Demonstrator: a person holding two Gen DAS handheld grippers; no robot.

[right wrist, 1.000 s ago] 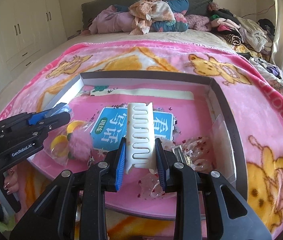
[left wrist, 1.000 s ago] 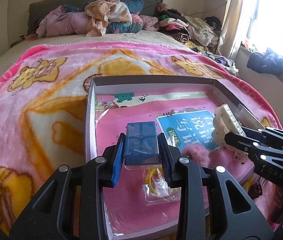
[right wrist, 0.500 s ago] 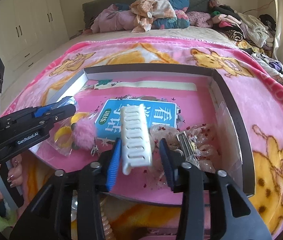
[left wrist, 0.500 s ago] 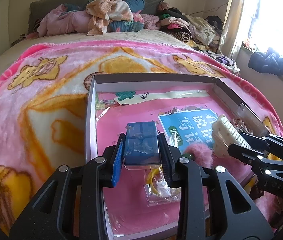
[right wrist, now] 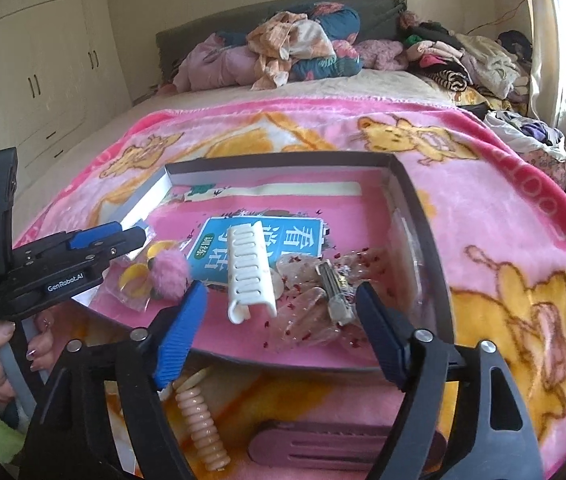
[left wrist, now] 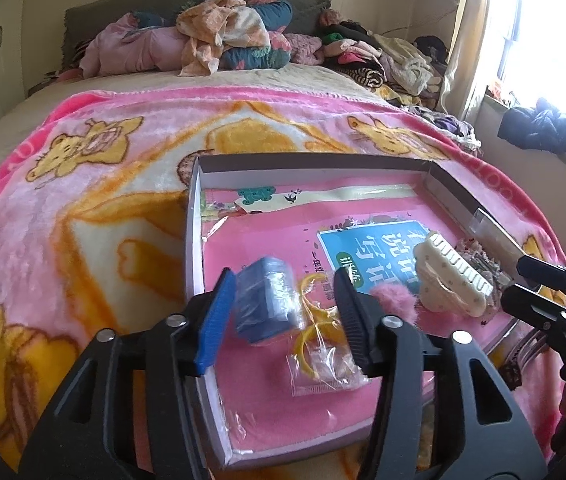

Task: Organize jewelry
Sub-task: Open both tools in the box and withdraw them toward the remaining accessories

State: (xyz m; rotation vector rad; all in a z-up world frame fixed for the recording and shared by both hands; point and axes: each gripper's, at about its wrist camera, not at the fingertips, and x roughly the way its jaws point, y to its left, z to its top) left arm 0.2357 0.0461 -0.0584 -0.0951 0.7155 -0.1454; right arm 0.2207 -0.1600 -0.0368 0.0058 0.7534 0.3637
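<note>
Inside the flat box (left wrist: 194,240) on the bed, near its left wall, the blue case (left wrist: 266,299) lies tipped between the fingers of the left gripper (left wrist: 283,312). Its jaws have just been opening, and the case looks let go, with a gap on one side. Over on the box's right side, the white comb clip (right wrist: 249,268) rests on the blue book (right wrist: 295,240). The right gripper (right wrist: 279,320) has just been opening too. It stands wide and holds nothing. So this looks like the putting-down step: both things now sit in the box. Next, I think, comes another pick. More clips, a peach one (right wrist: 203,424) and a purple one (right wrist: 323,446), lie on the pink blanket (right wrist: 503,208) outside the box. A gripper must go to one of them and close gently.
</note>
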